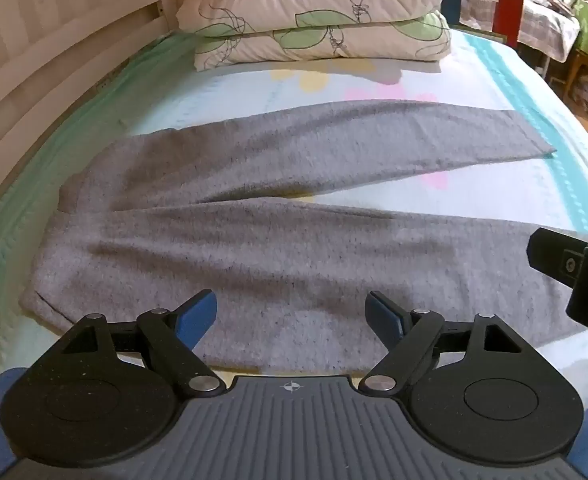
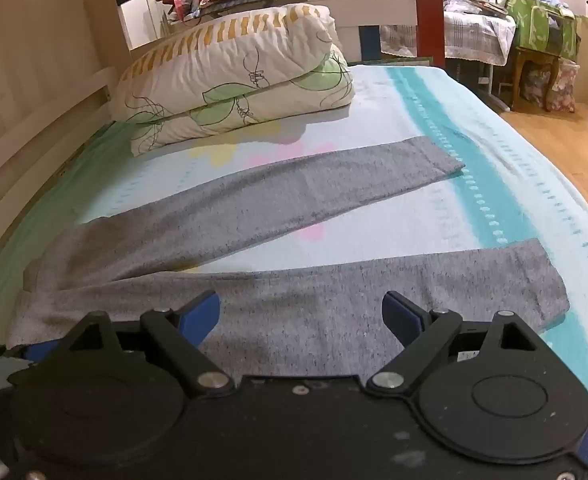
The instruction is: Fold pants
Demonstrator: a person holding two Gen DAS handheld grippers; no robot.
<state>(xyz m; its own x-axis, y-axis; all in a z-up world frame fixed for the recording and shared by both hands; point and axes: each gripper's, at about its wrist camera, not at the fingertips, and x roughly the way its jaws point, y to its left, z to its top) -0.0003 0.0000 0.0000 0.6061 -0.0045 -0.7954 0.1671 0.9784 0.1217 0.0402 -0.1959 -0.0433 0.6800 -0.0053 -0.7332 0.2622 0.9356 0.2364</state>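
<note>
Grey pants (image 1: 254, 236) lie flat on the bed, waistband at the left, both legs spread apart and running to the right. They show in the right wrist view (image 2: 286, 292) too, with the far leg's hem (image 2: 438, 160) and the near leg's hem (image 2: 542, 276). My left gripper (image 1: 292, 312) is open and empty, just above the near leg close to the waist. My right gripper (image 2: 300, 312) is open and empty, above the near leg's middle. Part of the right gripper's body (image 1: 574, 268) shows at the right edge of the left wrist view.
A folded floral quilt (image 1: 314, 20) lies at the far end of the bed. The bedsheet (image 2: 474, 200) is pale blue with teal stripes. A white bed rail (image 1: 54, 60) runs along the left. Wooden floor (image 2: 566, 140) and cluttered furniture lie to the right.
</note>
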